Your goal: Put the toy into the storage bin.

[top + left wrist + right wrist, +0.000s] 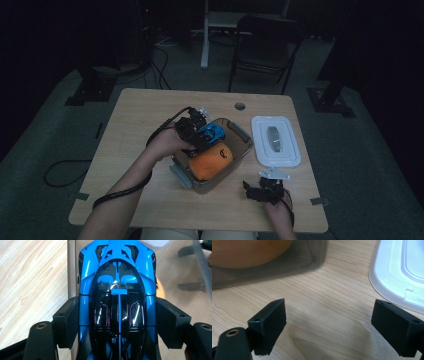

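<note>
Your left hand-held gripper [200,131] is clamped across the waist of a blue toy car [210,133], one black pad pressed on each flank just behind the doors, as the left gripper view shows [119,302]. You hold the car over the far-left part of a clear storage box [240,131] that stands near the middle of the tabletop [145,107], slightly toward the right edge. The car looks like a hard, glossy shell, probably light and rigid, so it should not give under the pads, but the shiny paint may slide if you loosen your hold; gripping across the narrow middle, as you do now, seems the safest place. Its long axis runs straight away from the gripper body, along the line of the jaws; which end leads, nose or tail, I cannot tell. In the high view that axis slants toward the far-right corner of the tabletop. Just nearer to you inside the box lies an orange, rounded soft thing [210,161]. To the right, the white lid [276,141] lies flat by the right edge. Your right hand-held gripper [252,190] rests near the front-right corner, jaws spread wide and empty.
</note>
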